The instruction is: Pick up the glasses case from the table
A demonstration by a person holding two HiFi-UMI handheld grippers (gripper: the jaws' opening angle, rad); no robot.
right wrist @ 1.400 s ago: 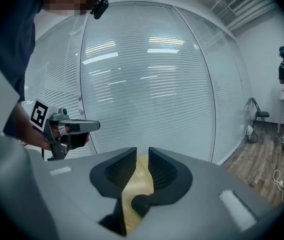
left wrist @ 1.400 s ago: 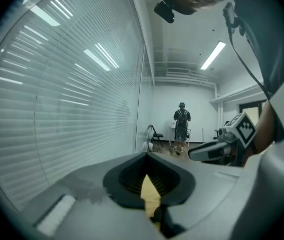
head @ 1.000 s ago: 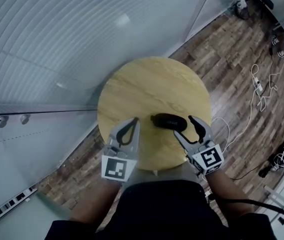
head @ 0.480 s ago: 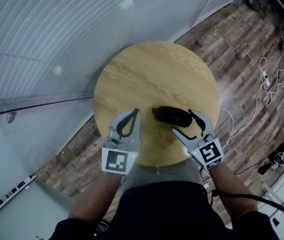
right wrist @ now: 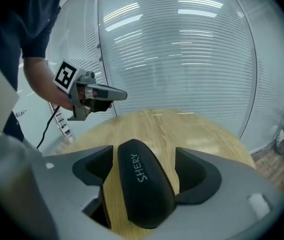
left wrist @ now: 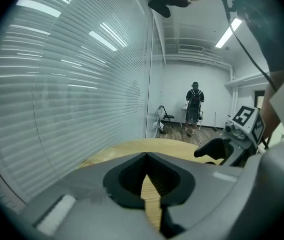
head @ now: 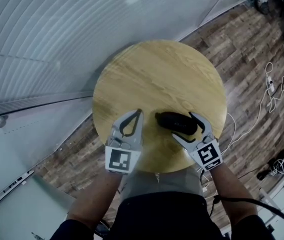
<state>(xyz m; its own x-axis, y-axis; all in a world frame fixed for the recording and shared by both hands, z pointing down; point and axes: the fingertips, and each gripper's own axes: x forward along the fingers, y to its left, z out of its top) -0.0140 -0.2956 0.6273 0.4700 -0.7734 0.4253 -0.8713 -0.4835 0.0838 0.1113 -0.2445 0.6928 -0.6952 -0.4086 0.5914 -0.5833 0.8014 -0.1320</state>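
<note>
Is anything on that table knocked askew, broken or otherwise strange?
Nothing stands out. The black glasses case lies flat and closed on the round wooden table, undamaged as far as shows. The right gripper is opening its jaws with the glasses case between them, not pressing it; the left gripper is shut and empty.

Head view: from my head, steeply down over the tabletop.
Left gripper view: low along my left tongs, facing the room.
Right gripper view: close along my right tongs.
Shared: tabletop.
</note>
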